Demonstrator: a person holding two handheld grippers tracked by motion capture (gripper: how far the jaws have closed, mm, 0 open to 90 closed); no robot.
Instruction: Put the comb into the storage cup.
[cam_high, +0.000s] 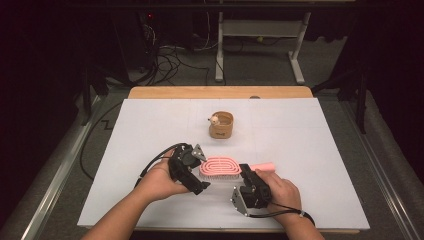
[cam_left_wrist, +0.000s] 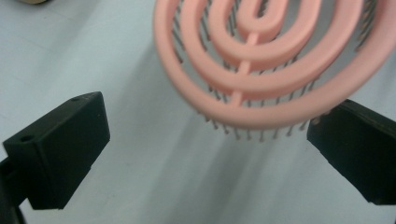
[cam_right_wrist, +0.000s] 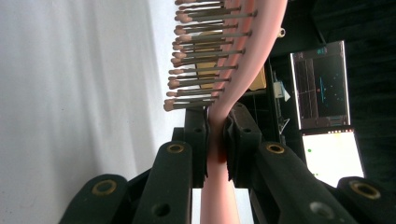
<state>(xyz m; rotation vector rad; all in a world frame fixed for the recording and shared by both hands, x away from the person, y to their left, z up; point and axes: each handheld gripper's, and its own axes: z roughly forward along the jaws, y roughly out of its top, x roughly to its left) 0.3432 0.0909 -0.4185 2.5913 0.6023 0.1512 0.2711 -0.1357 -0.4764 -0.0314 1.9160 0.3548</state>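
Observation:
A pink hairbrush (cam_high: 220, 167) with a looped open-work head is held just above the white sheet, bristles down. My right gripper (cam_high: 246, 172) is shut on its neck, where head meets handle; the handle end (cam_high: 264, 165) sticks out to the right. In the right gripper view the pads (cam_right_wrist: 198, 135) pinch the thin pink neck (cam_right_wrist: 219, 116) from both sides. My left gripper (cam_high: 200, 171) sits at the head's left end. In the left gripper view it (cam_left_wrist: 208, 135) stands wide open, with the rounded head end (cam_left_wrist: 261, 60) just ahead of the jaws and no pad pressing on it.
A small tan round holder (cam_high: 221, 125) stands farther back on the white sheet (cam_high: 310, 150). The wooden table edge (cam_high: 220, 92) runs along the far side. A grey floor with cables and a desk frame lies beyond. Screens (cam_right_wrist: 322, 84) glow off to one side.

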